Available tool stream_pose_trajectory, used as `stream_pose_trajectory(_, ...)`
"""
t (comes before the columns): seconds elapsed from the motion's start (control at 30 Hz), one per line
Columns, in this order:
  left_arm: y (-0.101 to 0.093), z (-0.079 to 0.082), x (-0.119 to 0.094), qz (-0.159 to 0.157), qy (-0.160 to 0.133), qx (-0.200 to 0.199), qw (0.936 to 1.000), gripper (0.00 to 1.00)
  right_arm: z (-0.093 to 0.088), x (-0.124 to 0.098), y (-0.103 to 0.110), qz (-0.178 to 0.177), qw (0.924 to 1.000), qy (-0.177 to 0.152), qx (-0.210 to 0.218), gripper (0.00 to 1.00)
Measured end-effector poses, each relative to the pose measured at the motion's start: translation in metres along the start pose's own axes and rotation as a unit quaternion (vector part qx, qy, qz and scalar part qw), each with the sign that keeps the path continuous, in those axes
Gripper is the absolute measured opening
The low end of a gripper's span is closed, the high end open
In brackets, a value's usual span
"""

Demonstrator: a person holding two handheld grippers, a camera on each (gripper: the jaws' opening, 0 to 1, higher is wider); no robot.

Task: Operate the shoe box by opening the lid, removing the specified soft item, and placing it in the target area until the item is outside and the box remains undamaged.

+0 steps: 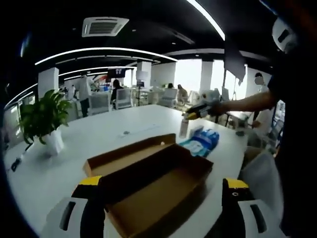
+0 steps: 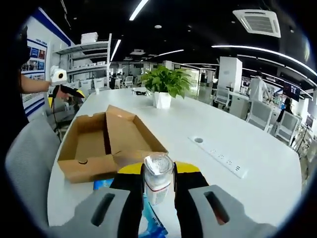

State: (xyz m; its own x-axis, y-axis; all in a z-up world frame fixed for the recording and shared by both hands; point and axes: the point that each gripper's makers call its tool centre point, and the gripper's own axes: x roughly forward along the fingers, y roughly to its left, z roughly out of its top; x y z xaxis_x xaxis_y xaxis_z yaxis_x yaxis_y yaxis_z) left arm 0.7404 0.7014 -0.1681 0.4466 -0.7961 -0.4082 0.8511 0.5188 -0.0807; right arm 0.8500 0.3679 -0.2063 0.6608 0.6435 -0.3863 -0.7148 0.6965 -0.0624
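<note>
An open brown cardboard shoe box point(image 1: 153, 178) lies on the white table point(image 1: 69, 148), its lid point(image 1: 129, 151) folded back flat and its inside bare. My left gripper point(image 1: 163, 182) hangs open over it, jaws wide apart at either side. Beyond the box, my right gripper point(image 1: 195, 113) holds a pale plastic-wrapped soft item point(image 1: 184, 128) above a blue and white pack point(image 1: 202, 141). In the right gripper view the right gripper point(image 2: 158, 171) is shut on that soft item point(image 2: 157, 179), with the blue pack point(image 2: 103, 184) below, the box point(image 2: 106, 141) ahead and the left gripper point(image 2: 73, 93) past it.
A potted plant point(image 1: 44, 119) point(image 2: 166, 84) stands farther along the table. A socket strip point(image 2: 220, 156) is set into the tabletop. A grey chair back point(image 2: 27, 153) sits beside the box. A person's arm point(image 1: 247, 101) reaches in from the right. Office chairs and people fill the background.
</note>
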Motion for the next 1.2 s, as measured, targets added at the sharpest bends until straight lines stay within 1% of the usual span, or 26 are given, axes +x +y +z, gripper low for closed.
stream_pose_trajectory(0.13, 0.001, -0.001, -0.001, 0.006, 0.0, -0.007, 1.0, 1.0, -0.01, 0.006, 0.002, 0.003, 0.9999, 0.013, -0.001, 0.19)
stream_pose_trajectory(0.23, 0.001, -0.005, -0.002, 0.009, 0.0, -0.014, 0.9999, 1.0, -0.018, 0.009, -0.002, 0.002, 0.9999, 0.017, 0.001, 0.19)
stream_pose_trajectory(0.37, -0.002, -0.008, -0.001, 0.011, 0.003, -0.019, 0.9998, 0.99, -0.025, 0.013, -0.005, 0.001, 0.9997, 0.022, 0.001, 0.2)
stream_pose_trajectory(0.47, -0.001, -0.013, -0.003, 0.014, 0.006, -0.023, 0.9996, 0.99, -0.031, 0.014, -0.01, -0.006, 0.9996, 0.027, 0.001, 0.2)
stream_pose_trajectory(0.67, 0.0, -0.015, -0.004, 0.017, 0.006, -0.027, 0.9995, 0.98, -0.035, 0.015, -0.005, -0.016, 0.9993, 0.033, 0.001, 0.2)
stream_pose_trajectory(0.8, -0.001, -0.017, -0.003, 0.018, 0.007, -0.027, 0.9994, 0.98, -0.042, 0.016, 0.0, -0.017, 0.9987, 0.048, -0.009, 0.21)
stream_pose_trajectory(0.93, -0.001, -0.019, -0.004, 0.019, 0.008, -0.028, 0.9994, 0.97, -0.043, 0.016, -0.007, -0.026, 0.9985, 0.046, -0.014, 0.21)
stream_pose_trajectory(1.13, 0.001, -0.021, -0.005, 0.022, 0.01, -0.031, 0.9992, 0.96, -0.043, 0.016, -0.006, -0.031, 0.9982, 0.049, -0.014, 0.21)
stream_pose_trajectory(1.2, 0.001, -0.021, -0.005, 0.022, 0.009, -0.03, 0.9993, 0.96, -0.043, 0.016, -0.004, -0.029, 0.9981, 0.051, -0.019, 0.21)
